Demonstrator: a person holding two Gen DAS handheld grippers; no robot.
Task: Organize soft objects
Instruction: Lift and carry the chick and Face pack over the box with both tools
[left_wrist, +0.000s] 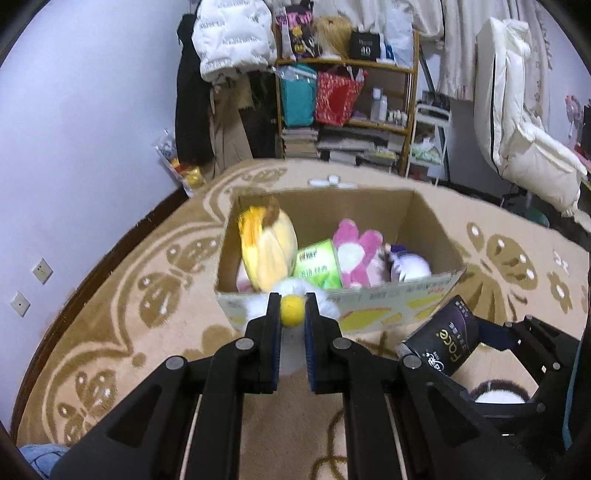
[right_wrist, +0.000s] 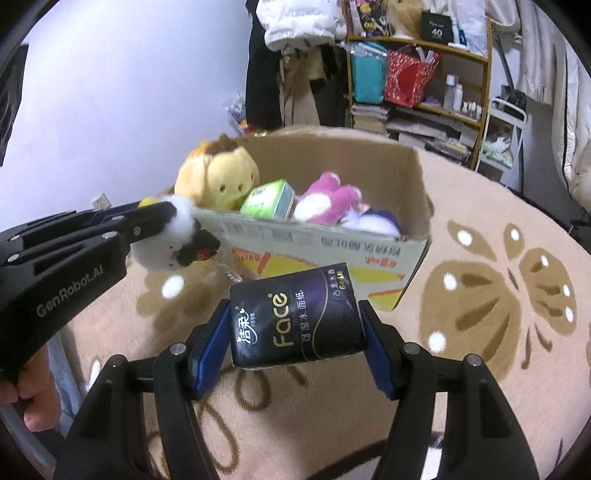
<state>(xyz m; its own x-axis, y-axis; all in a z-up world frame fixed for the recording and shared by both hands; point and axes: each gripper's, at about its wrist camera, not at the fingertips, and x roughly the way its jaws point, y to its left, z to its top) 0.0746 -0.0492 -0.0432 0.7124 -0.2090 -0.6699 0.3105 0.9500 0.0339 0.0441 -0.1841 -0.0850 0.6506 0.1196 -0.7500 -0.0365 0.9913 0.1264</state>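
An open cardboard box (left_wrist: 384, 310) (right_wrist: 413, 206) stands on the carpet. It holds a yellow plush (left_wrist: 267, 251) (right_wrist: 221, 177), a green tissue pack (left_wrist: 317, 264) (right_wrist: 267, 199), a pink plush (left_wrist: 356, 254) (right_wrist: 325, 201) and a white-purple plush (left_wrist: 410, 264) (right_wrist: 373, 221). My left gripper (left_wrist: 292, 299) (right_wrist: 162, 206) is shut on a white plush toy with a yellow knob (left_wrist: 292, 310) (right_wrist: 166, 247), just before the box's near wall. My right gripper (right_wrist: 295, 314) is shut on a black tissue pack (right_wrist: 295, 317) (left_wrist: 443, 338), held in front of the box.
A beige patterned carpet (left_wrist: 155, 295) (right_wrist: 498, 295) covers the floor. A wooden shelf (left_wrist: 347, 110) (right_wrist: 417, 74) with bags and books stands behind, beside hanging coats (left_wrist: 229, 40). A white quilt (left_wrist: 517, 122) hangs at the right. A wall (left_wrist: 92, 110) lies left.
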